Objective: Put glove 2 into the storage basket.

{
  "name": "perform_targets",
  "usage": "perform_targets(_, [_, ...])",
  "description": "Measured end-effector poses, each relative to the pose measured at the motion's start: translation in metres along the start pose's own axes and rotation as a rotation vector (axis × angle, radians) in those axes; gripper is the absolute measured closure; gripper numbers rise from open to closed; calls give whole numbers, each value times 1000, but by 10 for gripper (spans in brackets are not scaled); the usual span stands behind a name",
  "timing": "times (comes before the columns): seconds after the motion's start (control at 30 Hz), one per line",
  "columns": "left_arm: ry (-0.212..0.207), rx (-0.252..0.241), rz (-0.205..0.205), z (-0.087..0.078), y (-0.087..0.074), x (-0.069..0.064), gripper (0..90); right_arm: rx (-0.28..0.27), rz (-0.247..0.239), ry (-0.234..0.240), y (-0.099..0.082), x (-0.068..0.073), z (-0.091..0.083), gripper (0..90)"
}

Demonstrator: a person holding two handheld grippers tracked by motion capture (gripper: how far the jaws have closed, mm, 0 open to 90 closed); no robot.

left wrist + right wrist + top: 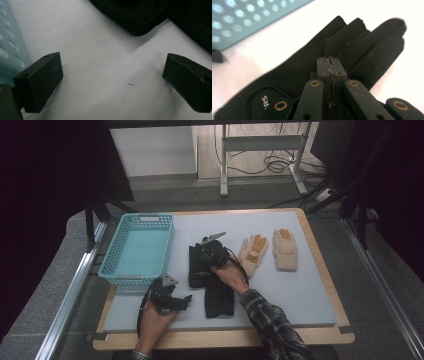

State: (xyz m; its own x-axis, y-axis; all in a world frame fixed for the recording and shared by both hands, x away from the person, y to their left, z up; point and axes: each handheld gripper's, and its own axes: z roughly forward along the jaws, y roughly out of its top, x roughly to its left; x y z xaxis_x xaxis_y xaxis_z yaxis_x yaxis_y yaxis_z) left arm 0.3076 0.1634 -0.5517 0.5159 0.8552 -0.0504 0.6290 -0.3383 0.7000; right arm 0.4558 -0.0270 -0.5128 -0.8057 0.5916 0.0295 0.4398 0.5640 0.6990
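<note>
Two black gloves lie mid-table: one [196, 270] near the basket, the other [219, 299] just to its right and nearer the front. My right gripper [204, 254] is down on the first glove; in the right gripper view its jaws [331, 61] are pressed together at that glove [294, 75], pinching a ridge of fabric below its fingers. My left gripper [182, 301] hovers low at the front left, open, with bare mat between its fingers [40, 80]. A black glove's edge [140, 15] lies just beyond them.
A teal plastic basket [169, 245] stands empty at the left of the grey mat [300, 295]; its perforated wall [249, 20] is close to the glove. Two beige knit gloves [254, 251] [285, 250] lie flat at the right. A wooden table edge [225, 337] borders the mat.
</note>
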Motion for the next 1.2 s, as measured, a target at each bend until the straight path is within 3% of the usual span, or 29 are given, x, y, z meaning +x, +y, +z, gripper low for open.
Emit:
perform_targets(0.13, [1,-1,2,0,0,0,32,-23,7,25,8,5,-19,874])
perform_targets(0.23, [0,0,3,0,0,0,32,-37,-21,14,13,14,-37,874])
perform_targets(0.43, [0,-4,3,0,0,0,32,-96,-14,26,15,26,-79,874])
perform_targets(0.63, [0,-6,-2,0,0,0,32,-114,-7,51,6,32,-119,874])
perform_targets(0.77, [1,-7,-2,0,0,0,32,-102,-19,58,-9,37,-136,873])
perform_targets(0.97, [1,-7,-2,0,0,0,32,-49,-11,79,-35,38,-134,872])
perform_targets(1.1, [2,-6,-3,0,0,0,32,-14,8,87,-50,32,-120,871])
perform_targets(1.2, [2,-7,-2,0,0,0,32,9,-13,55,-59,30,-104,862])
